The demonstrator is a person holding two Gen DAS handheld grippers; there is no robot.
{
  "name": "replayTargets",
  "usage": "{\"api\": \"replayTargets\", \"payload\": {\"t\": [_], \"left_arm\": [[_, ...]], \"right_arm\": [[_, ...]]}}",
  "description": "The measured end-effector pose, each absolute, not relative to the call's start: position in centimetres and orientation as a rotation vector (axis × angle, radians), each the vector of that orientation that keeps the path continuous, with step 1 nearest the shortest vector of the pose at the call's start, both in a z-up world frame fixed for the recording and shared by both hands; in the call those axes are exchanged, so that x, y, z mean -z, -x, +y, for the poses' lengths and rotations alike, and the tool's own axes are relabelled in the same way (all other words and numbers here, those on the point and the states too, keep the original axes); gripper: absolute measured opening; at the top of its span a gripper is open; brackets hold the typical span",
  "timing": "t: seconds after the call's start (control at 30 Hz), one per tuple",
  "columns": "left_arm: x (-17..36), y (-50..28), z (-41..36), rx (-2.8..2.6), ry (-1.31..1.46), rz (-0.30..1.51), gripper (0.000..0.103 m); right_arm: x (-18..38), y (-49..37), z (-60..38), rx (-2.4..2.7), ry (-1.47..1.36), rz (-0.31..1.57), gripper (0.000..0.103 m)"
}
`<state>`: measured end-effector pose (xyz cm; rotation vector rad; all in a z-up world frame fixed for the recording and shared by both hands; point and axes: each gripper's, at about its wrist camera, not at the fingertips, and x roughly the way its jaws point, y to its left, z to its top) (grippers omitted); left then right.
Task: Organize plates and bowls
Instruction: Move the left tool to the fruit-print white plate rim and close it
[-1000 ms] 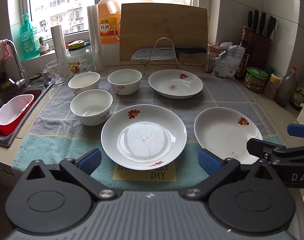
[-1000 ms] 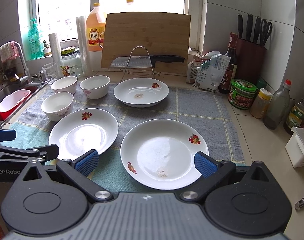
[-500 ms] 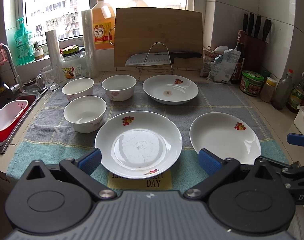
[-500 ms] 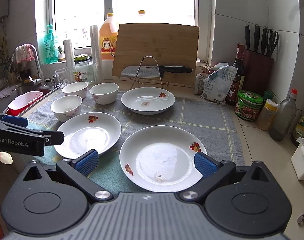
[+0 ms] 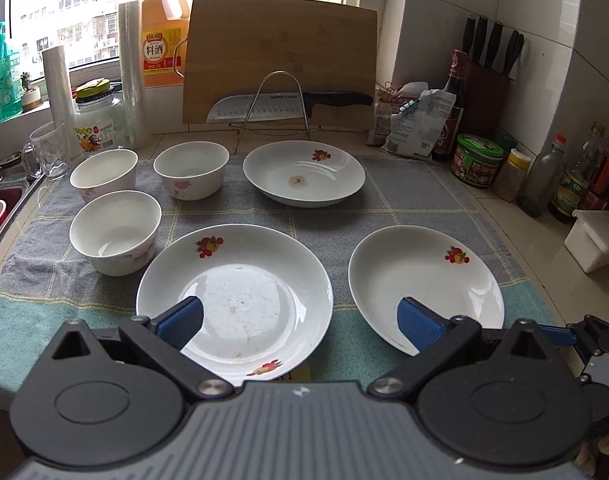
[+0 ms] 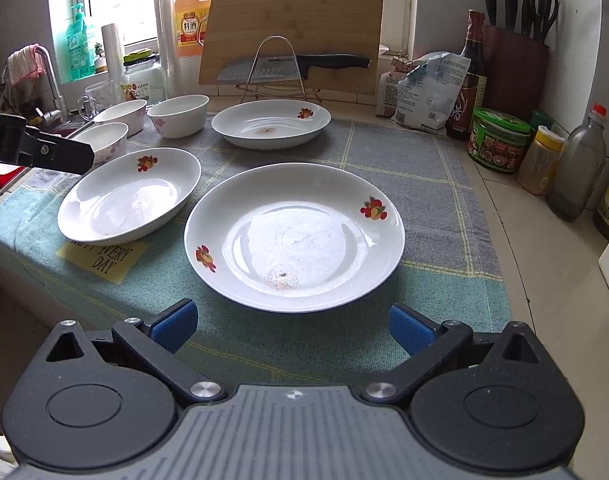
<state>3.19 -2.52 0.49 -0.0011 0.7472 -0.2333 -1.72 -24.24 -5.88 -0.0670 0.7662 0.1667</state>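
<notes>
Both tools gape empty over plates (image 5: 240, 292); bowls (image 5: 116, 232) left, jars (image 6: 498, 140) right.

Towel-covered counter (image 6: 552, 280), plates (image 6: 294, 236), bowls (image 5: 115, 234)

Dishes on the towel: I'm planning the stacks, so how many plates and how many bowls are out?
Plates: 3
Bowls: 3
Total: 6 dishes, none stacked yet.
</notes>
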Motion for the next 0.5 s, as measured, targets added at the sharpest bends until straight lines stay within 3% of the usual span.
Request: {"api": "replayTargets", "payload": {"t": [0.5], "left_arm": [[1.4, -8.0, -3.4, 0.274, -0.012, 0.812, 0.102]], "right_arm": [[9.8, -1.9, -24.4, -0.162, 0.092, 0.852, 0.103]]}}
